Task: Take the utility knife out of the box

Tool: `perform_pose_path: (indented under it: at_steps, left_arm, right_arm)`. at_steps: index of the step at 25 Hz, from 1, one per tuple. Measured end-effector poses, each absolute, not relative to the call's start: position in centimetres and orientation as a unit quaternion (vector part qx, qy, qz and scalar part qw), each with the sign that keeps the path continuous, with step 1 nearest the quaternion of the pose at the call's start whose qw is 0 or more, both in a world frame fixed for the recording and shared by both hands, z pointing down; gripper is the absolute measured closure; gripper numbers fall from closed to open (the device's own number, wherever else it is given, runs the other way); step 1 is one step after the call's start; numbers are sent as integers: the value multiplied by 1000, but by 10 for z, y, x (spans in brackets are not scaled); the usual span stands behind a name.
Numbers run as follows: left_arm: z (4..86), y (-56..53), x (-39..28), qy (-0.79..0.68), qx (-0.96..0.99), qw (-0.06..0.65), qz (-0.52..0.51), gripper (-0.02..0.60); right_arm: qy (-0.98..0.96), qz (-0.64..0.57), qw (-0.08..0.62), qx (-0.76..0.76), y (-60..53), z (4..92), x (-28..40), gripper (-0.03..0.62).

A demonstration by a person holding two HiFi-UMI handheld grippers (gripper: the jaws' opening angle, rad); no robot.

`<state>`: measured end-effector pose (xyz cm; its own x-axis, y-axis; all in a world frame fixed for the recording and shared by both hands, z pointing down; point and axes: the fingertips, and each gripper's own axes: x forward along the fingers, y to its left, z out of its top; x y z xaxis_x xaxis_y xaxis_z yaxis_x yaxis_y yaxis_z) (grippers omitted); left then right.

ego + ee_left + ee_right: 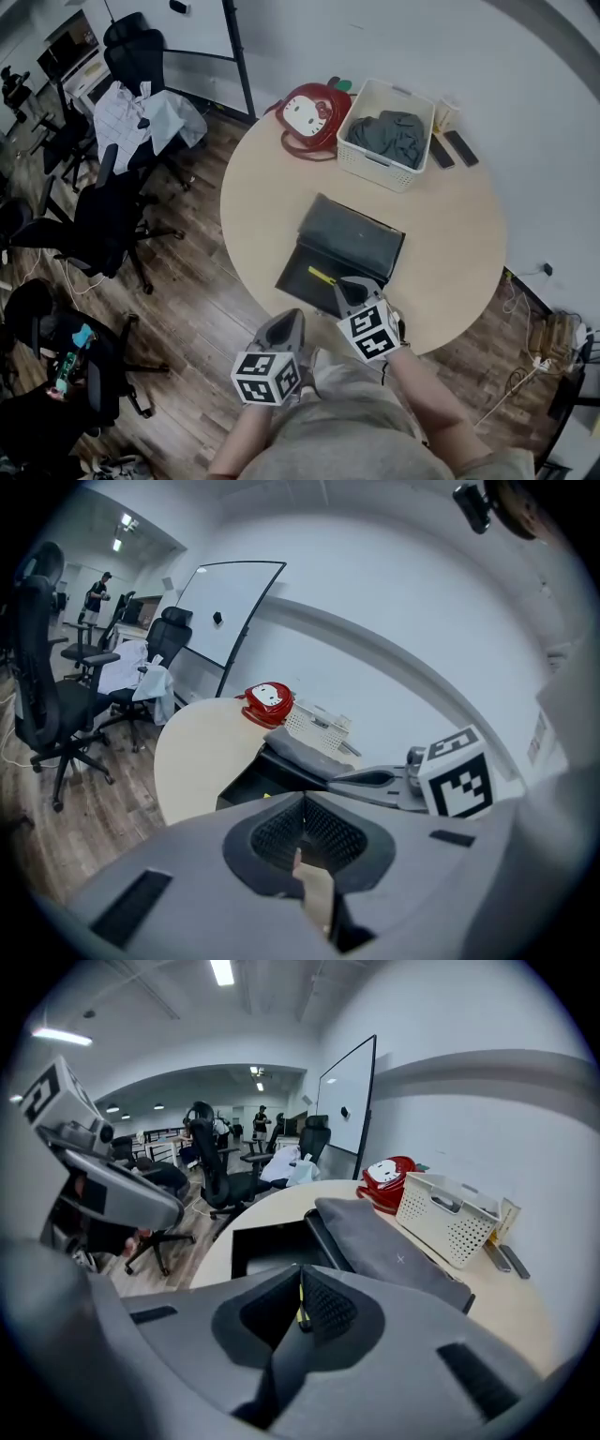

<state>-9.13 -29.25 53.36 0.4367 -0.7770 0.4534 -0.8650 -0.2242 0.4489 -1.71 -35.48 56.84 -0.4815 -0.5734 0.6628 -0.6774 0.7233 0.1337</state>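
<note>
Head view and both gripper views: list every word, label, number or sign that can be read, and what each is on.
No legible word or number in any view.
Cubes on left gripper and right gripper: black-and-white square patterns, no letters.
Red bag: cartoon cat face, no lettering.
Box lid: one tiny pale mark, too small to read.
Whiteboard: no writing.

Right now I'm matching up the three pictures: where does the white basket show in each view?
Head view: white basket upper centre, on the table's far side.
Left gripper view: small, at centre, behind the dark box.
Right gripper view: right of centre, at mid-height.
Shared landmark: the red bag, just left of it in all views.
</note>
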Motion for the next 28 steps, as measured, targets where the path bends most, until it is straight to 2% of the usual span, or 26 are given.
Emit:
perform_pose_path:
  at_steps: [5, 6, 7, 8, 21, 28]
  left_arm:
    - [539, -309, -93, -529, 776, 337, 65, 578]
    - [539, -310, -93, -529, 776, 338, 64, 578]
    - [539, -312, -94, -530, 775, 338, 64, 578]
    - [540, -313, -95, -531, 774, 339, 64, 578]
    - [545, -323, -106, -541, 765, 343, 65, 578]
    - [546, -322, -108, -544, 763, 344, 61, 578]
  right_arm:
    - [-849, 95, 403, 327, -362, 601, -24, 591]
    - [-848, 103, 412, 317, -361, 608, -25, 556]
    - [-846, 110, 421, 307, -361, 614, -27, 488]
    - [-844, 115, 429, 301, -361, 619, -29, 470]
    - [-803, 110, 527, 255, -361, 667, -26, 471]
    - [-799, 122, 530, 255, -362, 670, -28, 487]
